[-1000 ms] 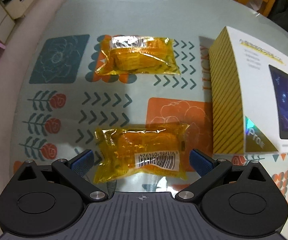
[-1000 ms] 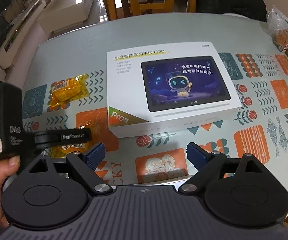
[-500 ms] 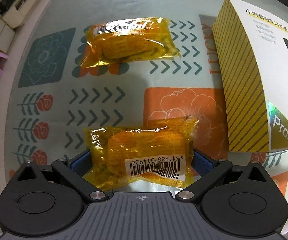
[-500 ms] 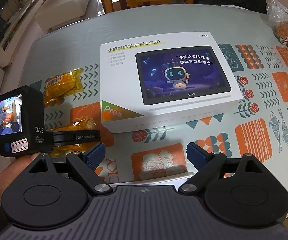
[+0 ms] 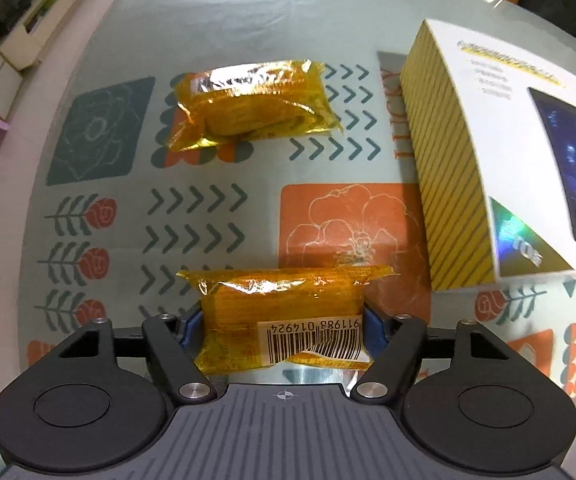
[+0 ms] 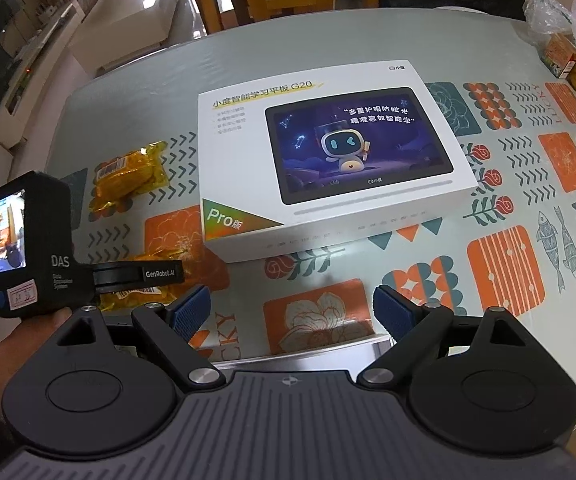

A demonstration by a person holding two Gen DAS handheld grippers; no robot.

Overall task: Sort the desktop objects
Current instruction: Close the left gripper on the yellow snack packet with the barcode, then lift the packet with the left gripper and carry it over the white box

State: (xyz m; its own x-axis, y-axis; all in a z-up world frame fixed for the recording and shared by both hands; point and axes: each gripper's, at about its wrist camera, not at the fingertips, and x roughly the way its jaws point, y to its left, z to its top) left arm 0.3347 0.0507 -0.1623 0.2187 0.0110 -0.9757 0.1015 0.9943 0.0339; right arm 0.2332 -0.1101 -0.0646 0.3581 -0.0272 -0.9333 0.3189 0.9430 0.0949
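Patterned tablecloth [image 5: 208, 220], left gripper [image 5: 283, 322] hiding packet [image 5: 284, 304] sides

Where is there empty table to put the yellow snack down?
The left claw grips one yellow snack pack. Bare cloth lies between it and the other snack pack, left of the tablet box. More lies before the open right claw, near the box's front edge. The far right corner is crowded with plastic bags.

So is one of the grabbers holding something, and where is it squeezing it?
Yes. The left gripper is shut on the near yellow snack packet, pinching its two short sides at the barcode end. The right gripper is open and holds nothing.
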